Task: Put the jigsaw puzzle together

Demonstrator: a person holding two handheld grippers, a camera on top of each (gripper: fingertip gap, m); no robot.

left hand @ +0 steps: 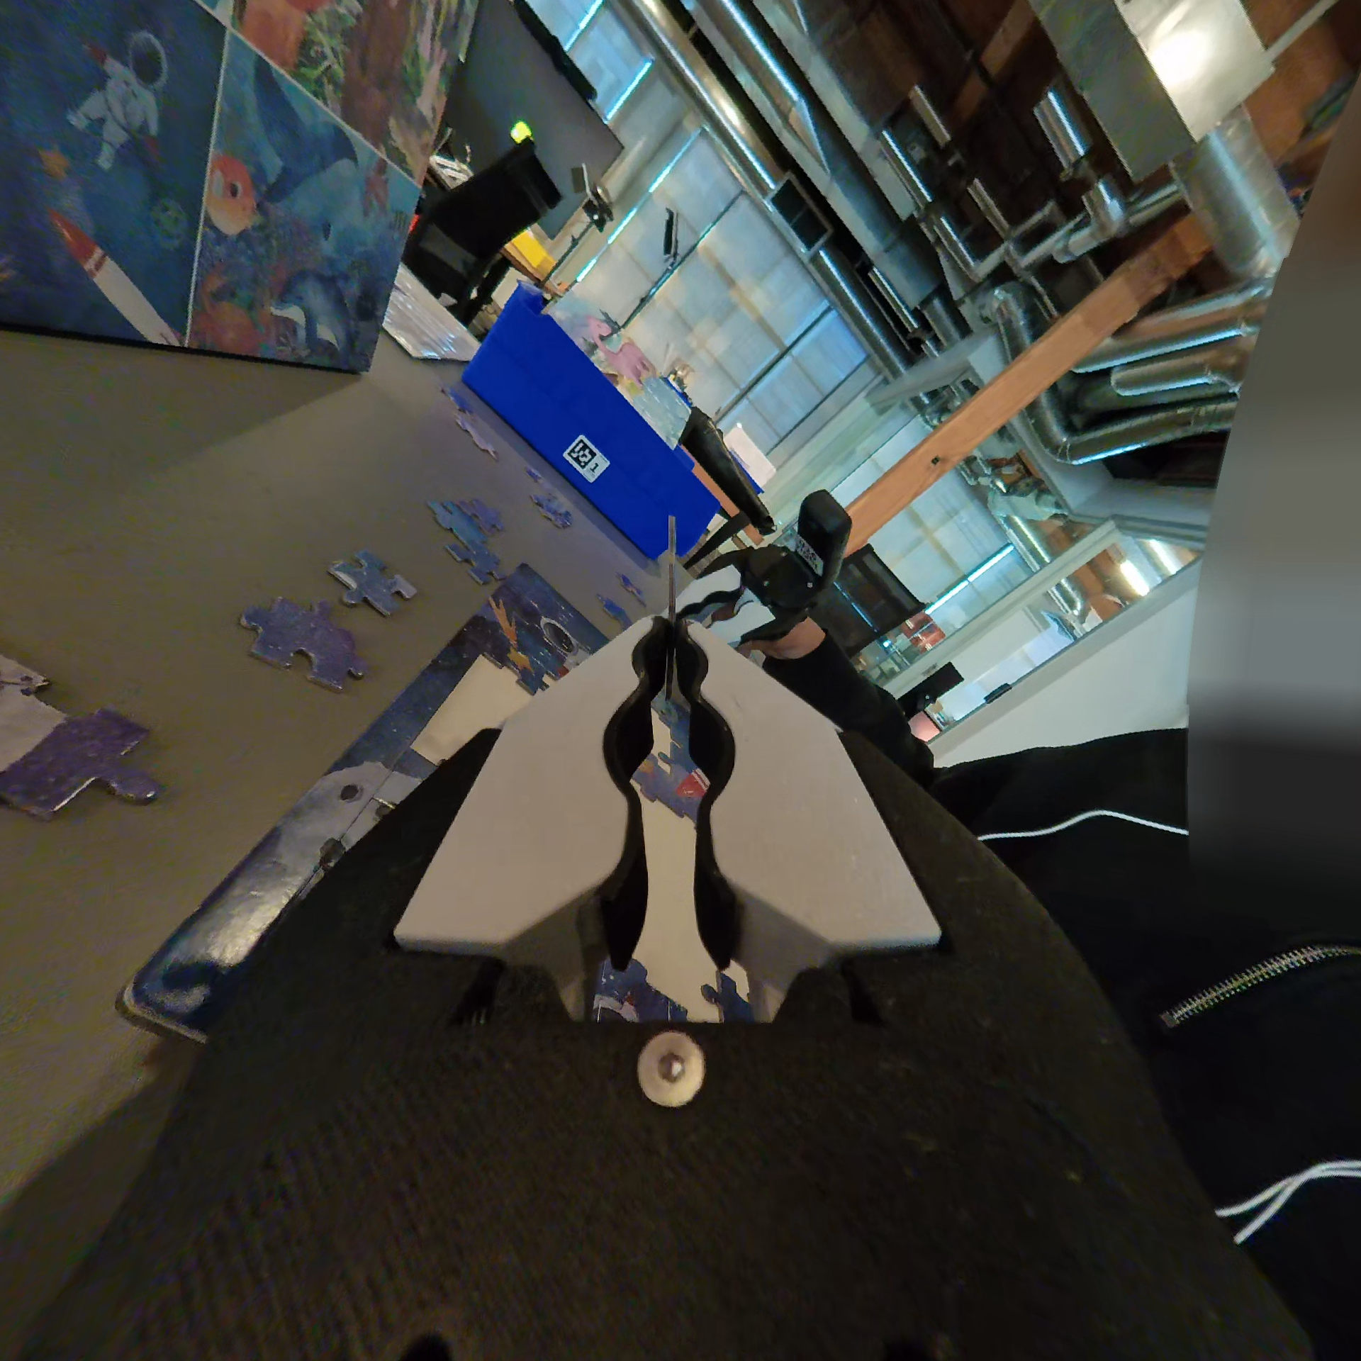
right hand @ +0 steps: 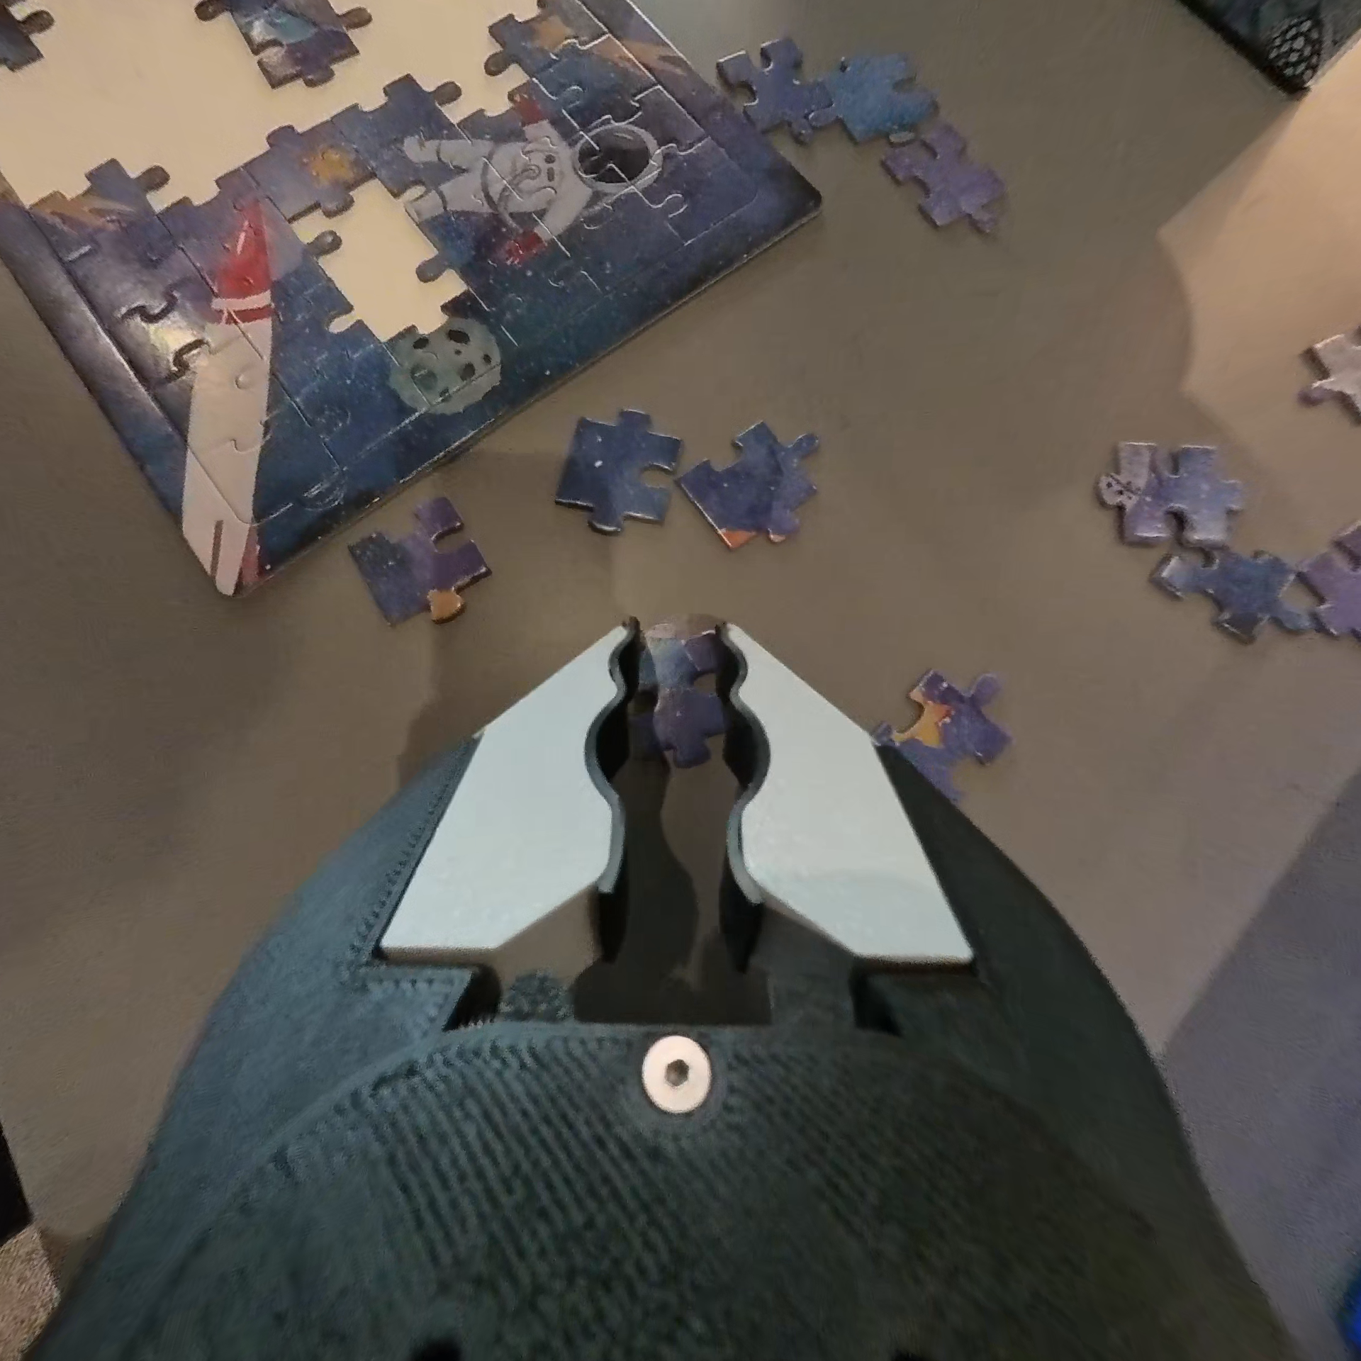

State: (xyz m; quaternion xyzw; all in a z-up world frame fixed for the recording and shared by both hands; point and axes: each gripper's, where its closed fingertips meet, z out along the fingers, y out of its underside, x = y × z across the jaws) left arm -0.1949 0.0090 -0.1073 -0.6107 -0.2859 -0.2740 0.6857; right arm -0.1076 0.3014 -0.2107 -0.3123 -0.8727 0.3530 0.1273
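The space-themed puzzle board (right hand: 744,221) lies on the grey table, partly filled, with bare gaps (right hand: 375,272) near the astronaut and rocket. My left gripper (left hand: 671,635) is shut on a puzzle piece (left hand: 671,574) seen edge-on as a thin strip, held above the board (left hand: 471,648). My right gripper (right hand: 677,626) is closed on a dark blue puzzle piece (right hand: 681,700) across its width, just above the table near the board's lower edge. The right gripper also shows farther off in the left wrist view (left hand: 781,582).
Several loose pieces lie around the board (right hand: 619,471), (right hand: 1171,493), (left hand: 306,641). A picture-covered puzzle box (left hand: 199,169) stands at the back left. A blue bin (left hand: 582,449) sits beyond the board. A person in dark clothing (left hand: 1105,920) is at the right. The gap from one gripper's tips to the other's is roughly 35 cm.
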